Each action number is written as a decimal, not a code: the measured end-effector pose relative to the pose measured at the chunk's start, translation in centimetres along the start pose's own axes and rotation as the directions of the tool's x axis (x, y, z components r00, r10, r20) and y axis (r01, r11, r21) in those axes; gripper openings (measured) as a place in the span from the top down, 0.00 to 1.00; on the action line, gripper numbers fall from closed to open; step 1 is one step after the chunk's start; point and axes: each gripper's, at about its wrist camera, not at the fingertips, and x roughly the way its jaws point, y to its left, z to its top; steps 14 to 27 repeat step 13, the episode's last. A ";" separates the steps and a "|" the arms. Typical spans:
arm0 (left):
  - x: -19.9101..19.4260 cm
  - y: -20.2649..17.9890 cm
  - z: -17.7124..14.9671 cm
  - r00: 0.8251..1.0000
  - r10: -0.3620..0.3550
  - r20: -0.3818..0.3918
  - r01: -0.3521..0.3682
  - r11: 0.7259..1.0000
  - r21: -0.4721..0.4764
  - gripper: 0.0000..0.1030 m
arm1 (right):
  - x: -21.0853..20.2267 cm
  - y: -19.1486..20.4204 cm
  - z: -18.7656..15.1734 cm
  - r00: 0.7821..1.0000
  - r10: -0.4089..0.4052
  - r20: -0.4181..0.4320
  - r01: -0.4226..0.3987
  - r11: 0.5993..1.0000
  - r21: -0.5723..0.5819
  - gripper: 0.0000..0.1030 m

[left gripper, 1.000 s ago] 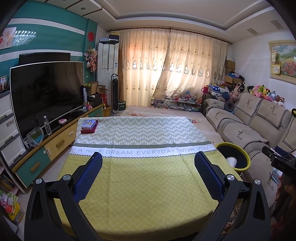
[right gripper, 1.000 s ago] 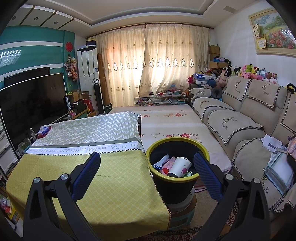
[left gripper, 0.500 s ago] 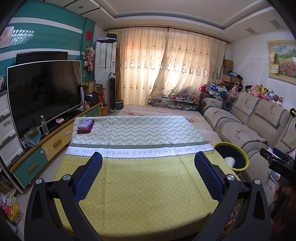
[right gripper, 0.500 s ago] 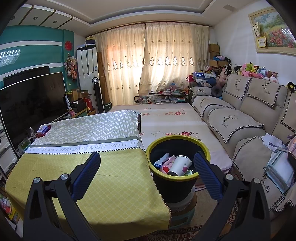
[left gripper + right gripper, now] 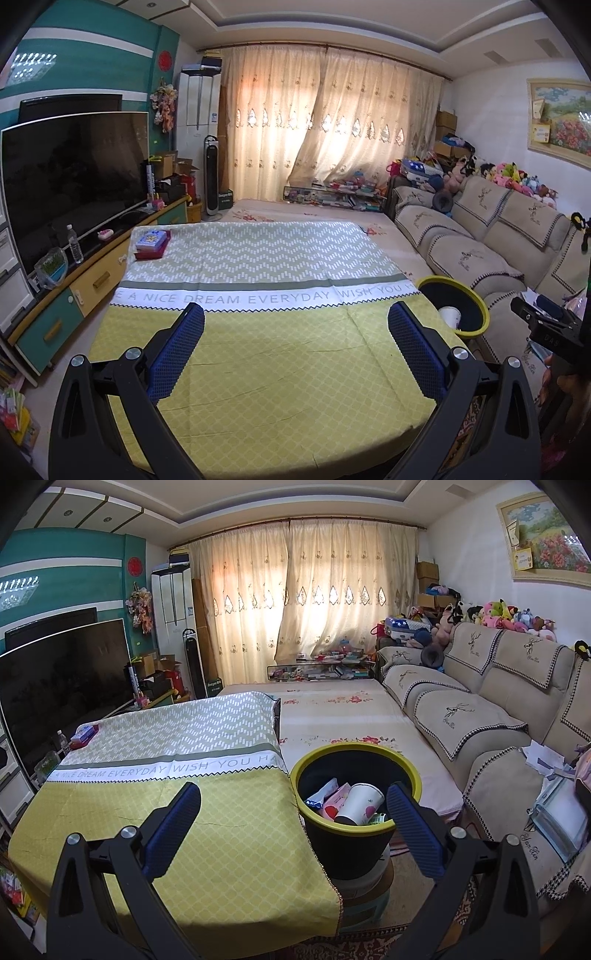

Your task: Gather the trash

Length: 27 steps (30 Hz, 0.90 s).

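On the white band of the tablecloth [image 5: 258, 295], ahead of the left gripper's fingers, "E A NICE DREAM EVERYDAY WISH YOU H" is read. From the right wrist view, "A NICE DREAM EVERYDAY WISH YOU HA" is read on the same band. Script embroidered on the sofa covers [image 5: 532, 843] is seen to the right but cannot be made out.

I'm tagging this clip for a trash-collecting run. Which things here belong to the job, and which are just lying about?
Part of the job:
- trash bin, beside the table
- paper cup and wrappers inside it
- left gripper and right gripper, both open and empty

Just lying about:
- box on the tablecloth
- water bottle on the TV stand
- plush toys on the sofa
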 end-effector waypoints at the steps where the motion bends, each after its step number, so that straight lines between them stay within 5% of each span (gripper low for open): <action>1: 0.3 -0.1 0.0 1.000 0.002 0.002 -0.002 1.000 0.004 0.05 | 0.1 -0.1 0.0 1.000 0.000 -0.002 0.000 1.000 0.000 0.07; 7: 3.5 1.1 1.1 0.998 0.035 -0.056 -0.035 0.999 0.010 0.05 | 1.4 0.8 0.7 1.000 -0.004 -0.001 0.004 0.999 -0.032 0.07; 13: 11.6 5.5 2.6 0.984 0.120 -0.134 -0.122 0.992 -0.009 0.05 | 6.7 3.9 4.3 0.993 0.108 -0.039 -0.111 0.992 -0.068 0.07; 27: 11.6 5.5 2.6 0.984 0.120 -0.134 -0.122 0.992 -0.009 0.05 | 6.7 3.9 4.3 0.993 0.108 -0.039 -0.111 0.992 -0.068 0.07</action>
